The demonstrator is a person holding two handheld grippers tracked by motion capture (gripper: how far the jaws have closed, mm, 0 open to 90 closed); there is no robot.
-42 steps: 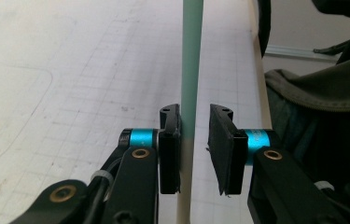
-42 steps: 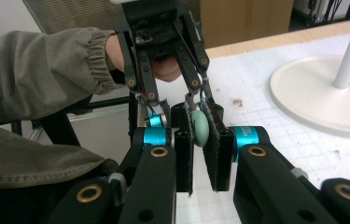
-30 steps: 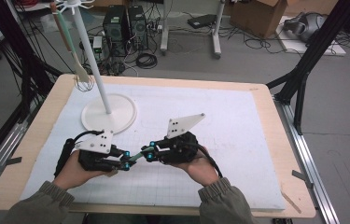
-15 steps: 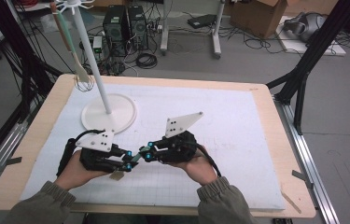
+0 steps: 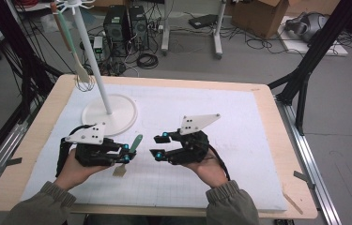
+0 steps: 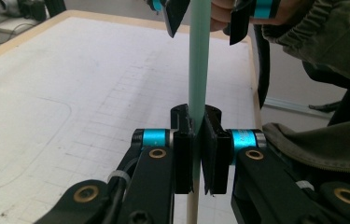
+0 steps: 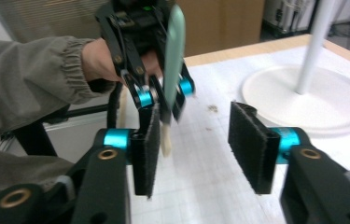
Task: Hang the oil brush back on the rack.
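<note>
We see left gripper (image 6: 199, 154) pinching green spatula (image 5: 135, 144); high view shows handle pointing toward table's far edge, tan tip (image 5: 119, 170) toward near edge; right gripper (image 5: 158, 146) just opened, holding nothing.

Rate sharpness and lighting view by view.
High view: even, soft light, faint shadows, mildly grainy. Left gripper view: its closed left gripper and the green-handled utensil are crisp, the far table edge softer. Right gripper view: its open right gripper is fairly sharp; the other hand and white stand base are blurred.

Spatula (image 6: 199, 70) top cut off in my left gripper view, its middle hidden between my pads, my right gripper view blurred.
</note>
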